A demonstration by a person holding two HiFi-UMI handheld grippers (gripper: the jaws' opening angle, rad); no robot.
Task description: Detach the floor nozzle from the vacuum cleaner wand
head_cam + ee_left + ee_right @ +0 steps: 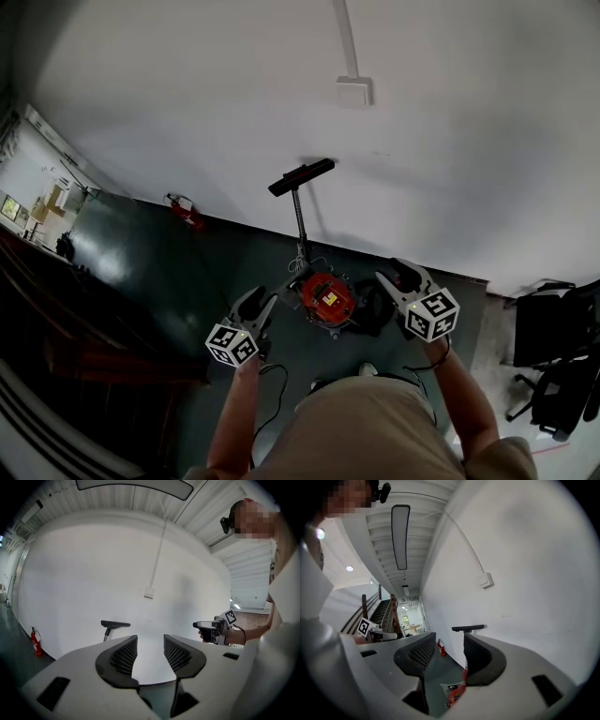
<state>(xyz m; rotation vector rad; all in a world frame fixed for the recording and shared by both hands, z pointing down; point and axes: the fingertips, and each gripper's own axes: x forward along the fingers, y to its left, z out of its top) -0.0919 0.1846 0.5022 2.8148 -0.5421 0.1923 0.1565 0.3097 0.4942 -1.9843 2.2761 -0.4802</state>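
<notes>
Closest in the head view is the person's beige shirt (370,436), with both forearms reaching out over the dark floor (141,267). Left tongs (261,302) are held just left of the red vacuum body (328,298); their pads stand a little apart with nothing between them. Right tongs (389,272) are held just right of the body and show the same narrow gap, also holding nothing. Neither pair touches the vacuum.

From the red body the thin wand (299,220) goes up and away toward the white wall (187,112). The black floor nozzle (302,176) sits crosswise on the wand's far end, off the floor. A red fire extinguisher (187,216) lies at the foot of the wall, far left. A black office chair (553,342) stands at the right edge.
</notes>
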